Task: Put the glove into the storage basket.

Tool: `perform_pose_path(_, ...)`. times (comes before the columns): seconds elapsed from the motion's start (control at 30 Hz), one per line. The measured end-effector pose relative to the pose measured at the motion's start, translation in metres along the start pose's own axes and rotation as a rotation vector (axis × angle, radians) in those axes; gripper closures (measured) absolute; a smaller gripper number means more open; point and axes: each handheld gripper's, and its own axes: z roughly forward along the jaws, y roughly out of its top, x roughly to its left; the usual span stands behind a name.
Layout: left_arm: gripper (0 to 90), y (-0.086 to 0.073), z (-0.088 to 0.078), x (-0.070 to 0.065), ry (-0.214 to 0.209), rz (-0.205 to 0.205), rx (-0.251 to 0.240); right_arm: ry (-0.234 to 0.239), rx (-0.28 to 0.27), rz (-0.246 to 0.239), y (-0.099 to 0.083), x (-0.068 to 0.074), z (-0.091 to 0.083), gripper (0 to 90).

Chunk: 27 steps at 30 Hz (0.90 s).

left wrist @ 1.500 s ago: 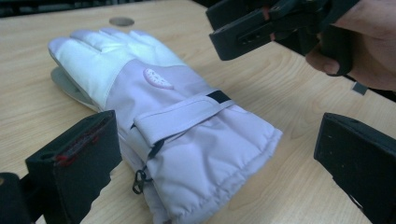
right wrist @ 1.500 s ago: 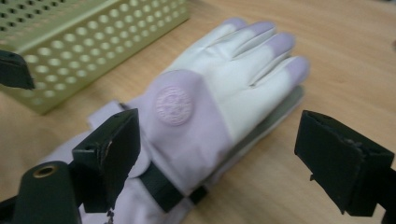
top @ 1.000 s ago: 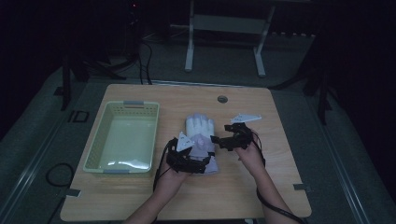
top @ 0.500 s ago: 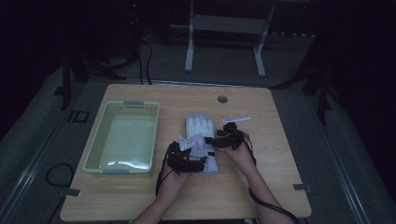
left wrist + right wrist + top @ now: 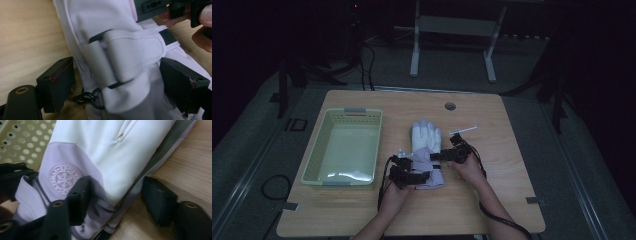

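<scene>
Standing on a dark floor, the wooden bench (image 5: 362,220) carries everything, and a pale green basket (image 5: 314,161) sits toward its left edge. Just right of the basket, near the middle of the bench, a white and lilac glove (image 5: 426,137) lies flat with its fingers pointing to the far edge. A small white stick (image 5: 463,130) lies close to the glove's right side. The left gripper (image 5: 412,176) is at the cuff end of the glove, toward the near edge; its jaws have just been closing and stand half wide on both sides of the cuff strap (image 5: 130,53), not pressing it. The right gripper (image 5: 443,156) comes from the glove's right side; its jaws have also just been closing, with the glove's lilac edge (image 5: 100,195) between them, one jaw on top and the other still apart on the wood.
</scene>
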Motion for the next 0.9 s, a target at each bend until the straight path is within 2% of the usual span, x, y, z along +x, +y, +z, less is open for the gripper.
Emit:
perform_pose_path(0.03, 17.4, 0.001, 0.000, 0.000, -0.002, 0.015, 0.011, 0.013, 0.007, -0.005, 0.000, 0.000, 0.001, 49.4)
perform_pose_path(0.07, 20.6, 0.002, 0.000, 0.000, -0.003, 0.020, 0.019, 0.029, 0.012, -0.007, -0.002, 0.001, 0.002, 58.2)
perform_pose_path(0.1, 22.2, 0.003, 0.000, 0.001, -0.006, 0.018, 0.027, 0.036, 0.011, -0.012, -0.002, 0.002, 0.002, 63.0)
perform_pose_path(0.2, 29.4, 0.005, -0.002, 0.002, -0.005, 0.009, 0.043, -0.009, 0.006, -0.044, -0.002, 0.010, 0.000, 70.4)
perform_pose_path(0.27, 34.4, 0.006, -0.004, 0.002, 0.003, 0.018, 0.052, -0.050, -0.002, -0.074, -0.002, 0.018, 0.000, 72.5)
perform_pose_path(0.3, 41.7, 0.007, -0.006, -0.001, 0.019, 0.033, 0.052, -0.081, -0.013, -0.088, -0.002, 0.023, 0.001, 73.6)
perform_pose_path(0.37, 44.6, 0.008, -0.007, -0.002, 0.023, 0.040, 0.054, -0.098, -0.015, -0.103, -0.002, 0.026, 0.001, 74.0)
perform_pose_path(0.47, 57.5, 0.011, -0.011, -0.002, 0.018, 0.052, 0.056, -0.130, -0.020, -0.117, -0.002, 0.033, 0.001, 75.5)
perform_pose_path(0.53, 62.5, 0.013, -0.012, -0.003, 0.013, 0.063, 0.067, -0.140, -0.022, -0.122, -0.001, 0.036, 0.000, 76.6)
perform_pose_path(0.6, 65.6, 0.015, -0.013, -0.004, 0.013, 0.073, 0.076, -0.155, -0.025, -0.128, 0.000, 0.040, -0.002, 77.4)
perform_pose_path(0.77, 66.9, 0.022, -0.018, -0.009, 0.021, 0.098, 0.085, -0.147, -0.049, -0.124, 0.002, 0.044, -0.009, 77.6)
perform_pose_path(0.83, 67.0, 0.025, -0.021, -0.011, 0.029, 0.119, 0.085, -0.146, -0.058, -0.121, 0.002, 0.045, -0.011, 77.6)
perform_pose_path(0.9, 67.0, 0.029, -0.024, -0.013, 0.031, 0.121, 0.085, -0.149, -0.071, -0.125, 0.005, 0.048, -0.016, 77.6)
